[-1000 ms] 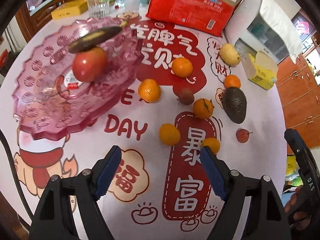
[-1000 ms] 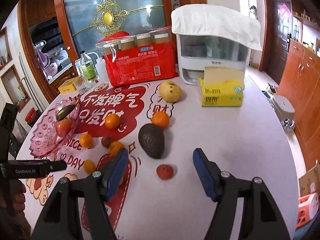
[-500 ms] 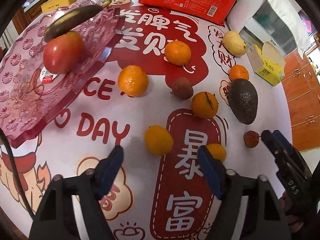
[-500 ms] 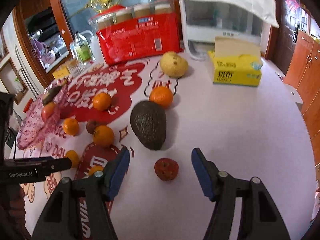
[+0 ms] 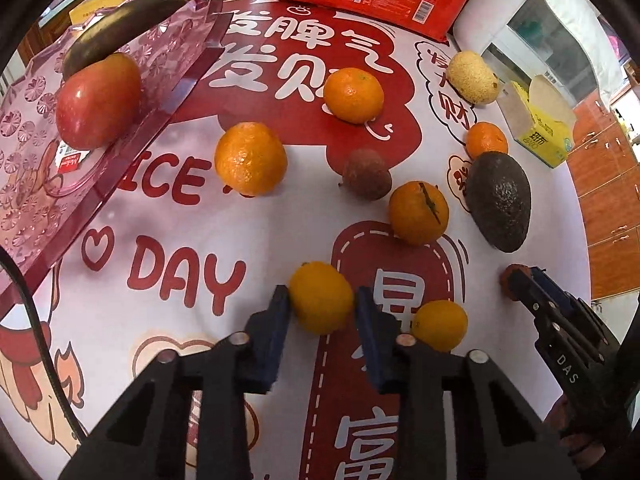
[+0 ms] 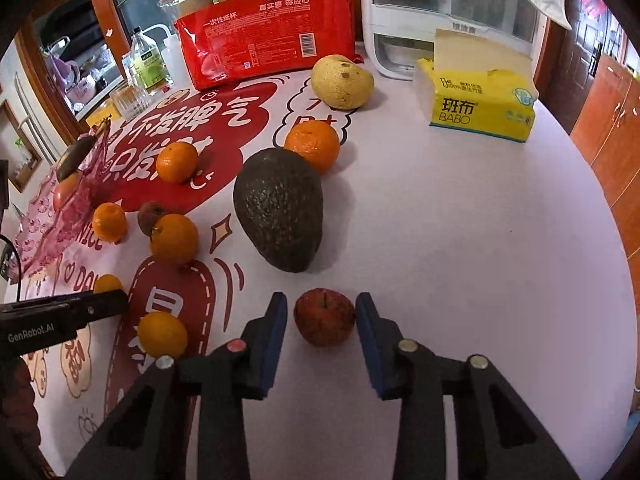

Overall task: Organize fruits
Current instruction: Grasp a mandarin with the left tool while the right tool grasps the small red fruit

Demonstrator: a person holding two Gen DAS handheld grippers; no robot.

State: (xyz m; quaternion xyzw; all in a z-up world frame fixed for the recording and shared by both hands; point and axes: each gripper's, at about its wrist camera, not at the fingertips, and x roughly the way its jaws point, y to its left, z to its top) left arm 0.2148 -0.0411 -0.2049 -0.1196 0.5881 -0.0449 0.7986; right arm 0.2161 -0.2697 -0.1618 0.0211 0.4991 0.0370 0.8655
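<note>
the left gripper (image 5: pixel 321 307) jaws are clamped on a small orange (image 5: pixel 321 298) on the worktop (image 6: pixel 460 220). the right gripper (image 6: pixel 322 322) jaws pinch a small red fruit (image 6: pixel 325 317) just below the avocado (image 6: pixel 280 208).

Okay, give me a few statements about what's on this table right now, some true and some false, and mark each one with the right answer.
1. The left gripper is shut on a small orange. True.
2. The right gripper is shut on the avocado. False: it is shut on a small red fruit; the avocado lies just beyond it.
3. A red apple and a dark banana lie on the pink tray. True.
4. The yellow tissue box sits on the pink tray. False: it stands on the table, near the white appliance.
5. The avocado is on the tray. False: it lies on the table.
</note>
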